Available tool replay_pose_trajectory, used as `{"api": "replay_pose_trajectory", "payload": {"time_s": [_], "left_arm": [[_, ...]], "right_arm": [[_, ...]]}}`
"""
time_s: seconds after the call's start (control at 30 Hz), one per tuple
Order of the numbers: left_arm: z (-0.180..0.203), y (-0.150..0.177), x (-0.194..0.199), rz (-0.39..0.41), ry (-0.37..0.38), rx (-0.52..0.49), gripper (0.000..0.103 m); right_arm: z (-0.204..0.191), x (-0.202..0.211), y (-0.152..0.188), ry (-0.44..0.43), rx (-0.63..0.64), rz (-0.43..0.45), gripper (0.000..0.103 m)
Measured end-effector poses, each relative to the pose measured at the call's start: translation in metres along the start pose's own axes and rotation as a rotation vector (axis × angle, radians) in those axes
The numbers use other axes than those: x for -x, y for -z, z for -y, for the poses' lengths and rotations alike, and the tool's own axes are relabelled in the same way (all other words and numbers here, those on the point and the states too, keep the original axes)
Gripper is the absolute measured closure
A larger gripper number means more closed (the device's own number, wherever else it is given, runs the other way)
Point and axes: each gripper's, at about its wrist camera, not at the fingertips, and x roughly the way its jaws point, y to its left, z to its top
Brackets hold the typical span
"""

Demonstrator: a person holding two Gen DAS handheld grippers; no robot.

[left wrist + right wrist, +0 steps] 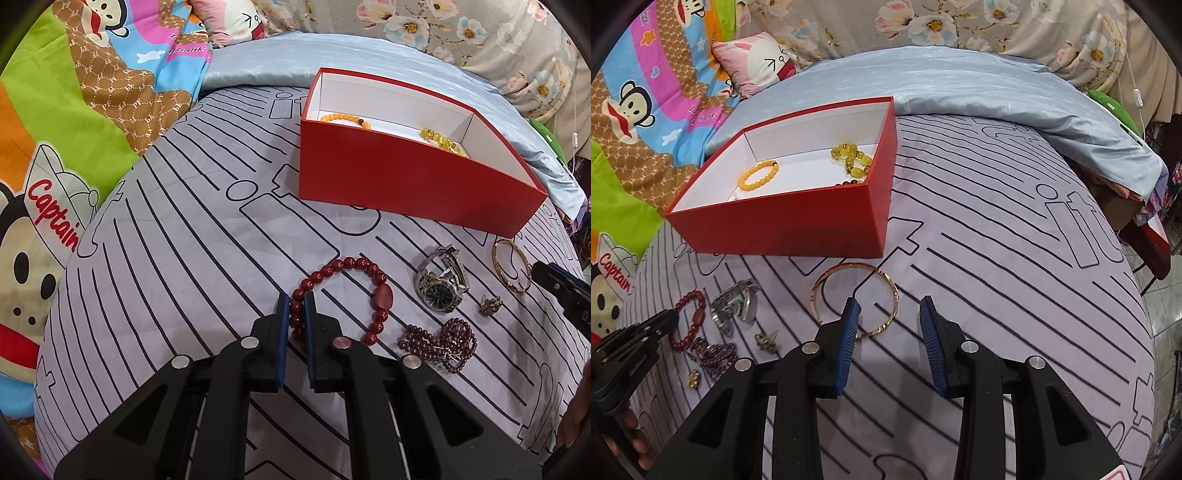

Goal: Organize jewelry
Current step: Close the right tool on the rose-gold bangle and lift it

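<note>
On the striped bed sheet lies a dark red bead bracelet (343, 264). My left gripper (297, 299) is shut on its left side, beads pinched between the blue pads. My right gripper (889, 302) stands open just above a gold bangle (849, 265), whose right rim lies between the fingers without touching the pads. A red box (406, 184) with a white inside holds an orange bead bracelet (759, 175) and a yellow bead bracelet (853, 157). In the left wrist view the right gripper's tip (543, 269) enters from the right edge beside the bangle (494, 254).
A silver watch (441, 284), a purple bead bracelet (443, 343) and a small bronze ring (489, 304) lie between the two grippers. A light blue quilt (960, 85) and a cartoon blanket (74, 110) border the sheet. The bed's edge drops off at right.
</note>
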Motion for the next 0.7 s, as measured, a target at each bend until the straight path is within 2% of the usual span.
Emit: {"api": "replay_pose_trajectory", "payload": {"time_s": [0.2, 0.27, 0.33, 0.4, 0.7], "left_arm": [[-0.002, -0.003, -0.001, -0.01, 0.003, 0.007, 0.095], [-0.002, -0.004, -0.001, -0.015, 0.004, 0.012, 0.095], [-0.003, -0.005, -0.001, -0.02, 0.003, 0.016, 0.095], [-0.003, -0.006, -0.001, -0.023, 0.001, 0.017, 0.095], [-0.003, -0.011, 0.011, -0.016, -0.005, 0.024, 0.095]], "right_arm": [[-0.006, -0.02, -0.005, 0.014, 0.029, -0.02, 0.074], [-0.01, -0.021, -0.006, 0.024, 0.048, -0.014, 0.08], [-0.014, -0.023, -0.007, 0.022, 0.066, -0.015, 0.094], [-0.018, -0.024, -0.007, 0.012, 0.08, -0.018, 0.099], [-0.027, -0.006, -0.002, -0.049, 0.074, -0.003, 0.099]]}}
